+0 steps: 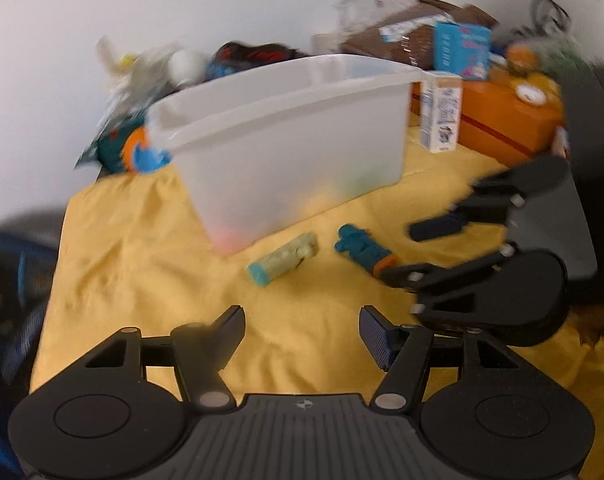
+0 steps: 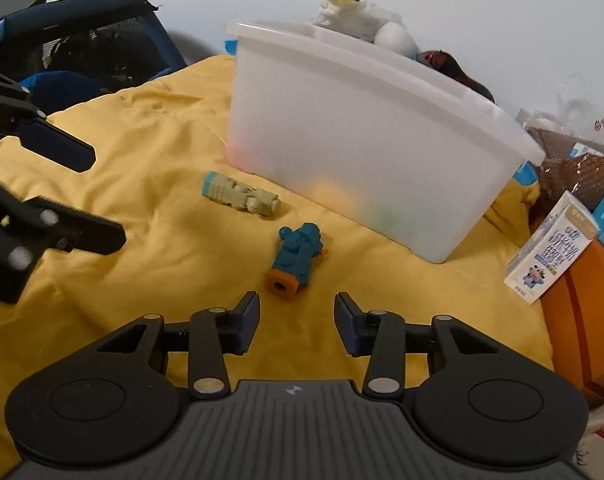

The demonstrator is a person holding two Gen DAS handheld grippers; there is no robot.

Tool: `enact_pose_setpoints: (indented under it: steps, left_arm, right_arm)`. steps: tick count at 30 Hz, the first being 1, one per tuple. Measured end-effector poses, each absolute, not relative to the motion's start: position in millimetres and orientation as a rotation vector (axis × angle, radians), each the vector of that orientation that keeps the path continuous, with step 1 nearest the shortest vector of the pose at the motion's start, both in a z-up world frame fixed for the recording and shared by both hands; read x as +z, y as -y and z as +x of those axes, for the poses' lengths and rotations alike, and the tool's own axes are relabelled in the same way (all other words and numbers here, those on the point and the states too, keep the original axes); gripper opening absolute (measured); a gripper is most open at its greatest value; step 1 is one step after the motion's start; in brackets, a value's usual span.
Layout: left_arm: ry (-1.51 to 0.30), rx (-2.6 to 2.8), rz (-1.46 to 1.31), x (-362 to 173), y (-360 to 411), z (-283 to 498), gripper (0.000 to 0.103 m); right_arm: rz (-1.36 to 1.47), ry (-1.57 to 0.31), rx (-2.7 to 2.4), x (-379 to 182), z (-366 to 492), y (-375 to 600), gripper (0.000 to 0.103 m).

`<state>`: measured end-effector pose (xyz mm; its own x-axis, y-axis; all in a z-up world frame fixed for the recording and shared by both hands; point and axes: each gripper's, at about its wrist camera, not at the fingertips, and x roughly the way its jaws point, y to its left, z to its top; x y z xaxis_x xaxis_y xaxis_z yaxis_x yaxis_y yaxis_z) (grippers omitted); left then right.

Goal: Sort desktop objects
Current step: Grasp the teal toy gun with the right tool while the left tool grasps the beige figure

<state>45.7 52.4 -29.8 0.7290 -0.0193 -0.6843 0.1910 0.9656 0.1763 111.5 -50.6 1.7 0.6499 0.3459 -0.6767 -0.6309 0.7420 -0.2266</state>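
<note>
A pale green toy with a light blue end (image 1: 282, 259) (image 2: 240, 193) and a teal toy with an orange end (image 1: 363, 249) (image 2: 298, 258) lie on the yellow cloth in front of a white translucent bin (image 1: 286, 140) (image 2: 365, 152). My left gripper (image 1: 302, 334) is open and empty, above the cloth short of the green toy. My right gripper (image 2: 297, 320) is open and empty, just short of the teal toy's orange end. It also shows in the left wrist view (image 1: 405, 250), beside the teal toy. The left gripper shows at the left of the right wrist view (image 2: 102, 200).
A milk carton (image 1: 441, 112) (image 2: 549, 252) stands by an orange box (image 1: 505, 120) at the right of the bin. Boxes, bags and toys are piled behind the bin against the wall. A blue mesh chair (image 2: 82, 52) stands off the cloth's left edge.
</note>
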Motion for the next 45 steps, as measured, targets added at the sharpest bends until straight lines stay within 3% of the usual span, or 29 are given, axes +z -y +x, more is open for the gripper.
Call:
enact_pose_setpoints:
  steps: [6, 8, 10, 18, 20, 21, 22, 23, 30, 37, 45]
  left_arm:
    - [-0.724, -0.063, 0.419, -26, -43, 70, 0.066]
    - [-0.715, -0.101, 0.402, -23, -48, 75, 0.066]
    - [-0.724, -0.125, 0.421, -28, -49, 83, 0.066]
    - [-0.826, -0.257, 0.516, -63, -45, 129, 0.066]
    - [-0.844, -0.296, 0.51, -72, -48, 140, 0.057]
    - [-0.837, -0.306, 0.475, -73, -52, 143, 0.049]
    - [-0.856, -0.301, 0.447, -73, -55, 146, 0.032]
    - [-0.87, -0.286, 0.432, -71, -57, 148, 0.028]
    - [-0.877, -0.284, 0.274, -48, -51, 100, 0.026]
    - [-0.972, -0.214, -0.09, -43, -56, 28, 0.026]
    - [-0.953, -0.199, -0.053, -68, -35, 4, 0.026]
  right_arm:
    - [-0.391, -0.672, 0.62, 3, 136, 35, 0.045]
    - [-0.361, -0.746, 0.587, -8, 151, 33, 0.041]
    - [-0.268, -0.786, 0.595, -11, 156, 45, 0.029]
    - [-0.201, -0.866, 0.568, -4, 119, 87, 0.029]
    - [-0.203, -0.879, 0.564, -4, 109, 94, 0.029]
    - [-0.206, -0.88, 0.563, -4, 103, 96, 0.029]
    - [-0.208, -0.879, 0.563, -3, 99, 98, 0.029]
    - [-0.209, -0.878, 0.562, -3, 94, 100, 0.029]
    - [-0.203, -0.864, 0.552, -2, 86, 108, 0.029]
    - [-0.186, -0.855, 0.563, 4, 72, 119, 0.029]
    - [-0.271, -0.832, 0.611, 3, 54, 118, 0.029]
